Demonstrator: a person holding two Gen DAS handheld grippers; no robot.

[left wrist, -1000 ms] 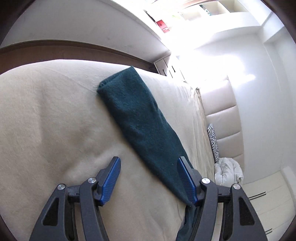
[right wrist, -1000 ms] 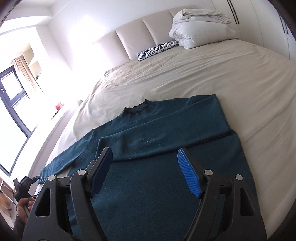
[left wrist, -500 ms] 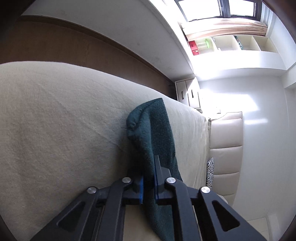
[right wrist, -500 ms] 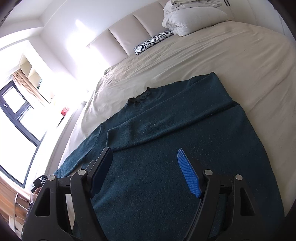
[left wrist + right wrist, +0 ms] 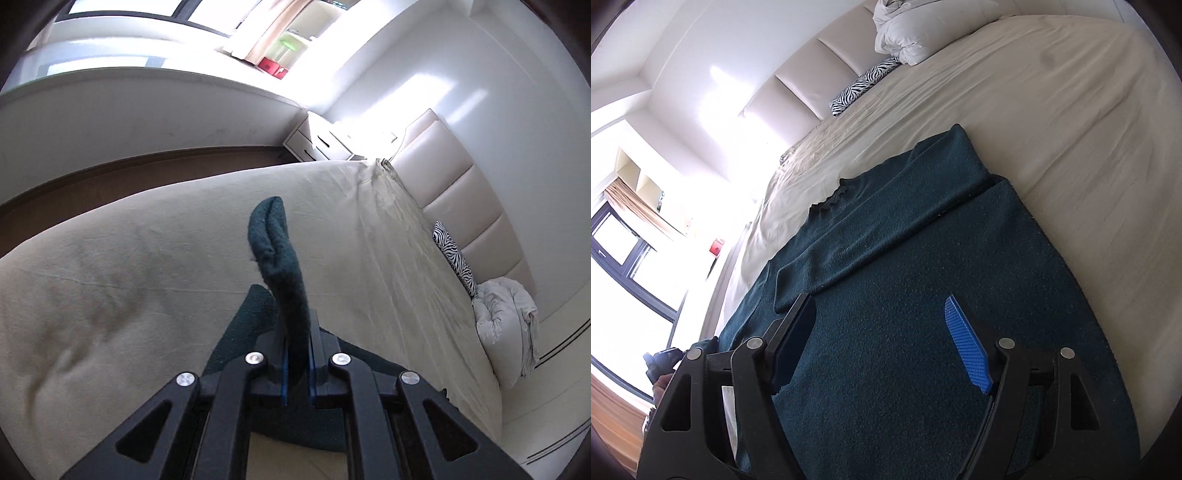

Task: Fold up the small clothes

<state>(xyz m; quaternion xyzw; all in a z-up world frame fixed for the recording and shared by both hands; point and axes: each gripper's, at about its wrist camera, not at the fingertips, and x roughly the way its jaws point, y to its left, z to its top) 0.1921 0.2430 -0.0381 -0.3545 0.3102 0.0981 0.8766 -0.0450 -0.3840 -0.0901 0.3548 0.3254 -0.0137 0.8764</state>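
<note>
left gripper (image 5: 296,360) clamped on sweater (image 5: 923,295) sleeve cuff (image 5: 271,236), lifted; right gripper (image 5: 882,339) apart. i'd carry it toward 3 o'clock, flat across chest.

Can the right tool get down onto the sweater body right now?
Probably yes: the right tool hovers open directly over the sweater body, nothing between them. The left tool grips the other sleeve off to the side.

A wide bed (image 5: 1071,122) in a creased beige sheet carries a dark teal sweater (image 5: 923,295) lying flat — a zebra-striped pillow (image 5: 864,86) and a bundled white duvet (image 5: 916,29) sit by the headboard.
</note>
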